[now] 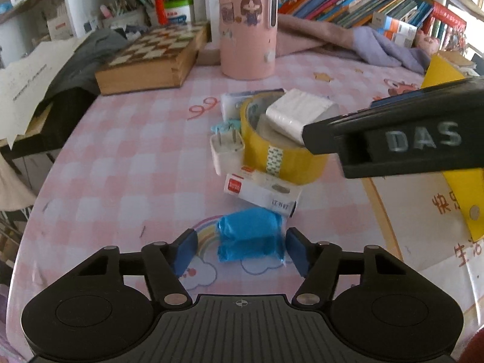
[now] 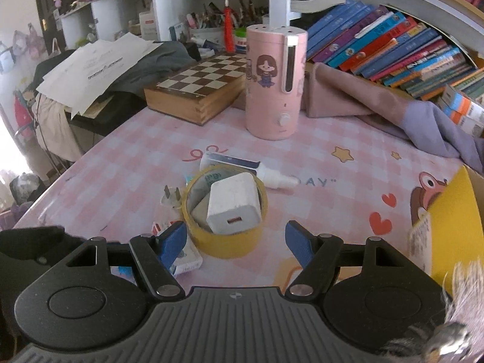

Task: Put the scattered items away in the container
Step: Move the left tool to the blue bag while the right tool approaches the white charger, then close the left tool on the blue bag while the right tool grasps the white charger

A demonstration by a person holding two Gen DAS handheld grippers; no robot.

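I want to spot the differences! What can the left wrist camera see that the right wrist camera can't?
Only the left wrist view shows the blue plastic bundle sitting between the left gripper fingers, and the whole staple box. Only the right wrist view shows the white squeeze bottle behind the tape, the charger's USB slot and the open right gripper fingers. Both show the yellow tape roll with the white charger in it, the plug adapter, the pink humidifier and the chessboard box.
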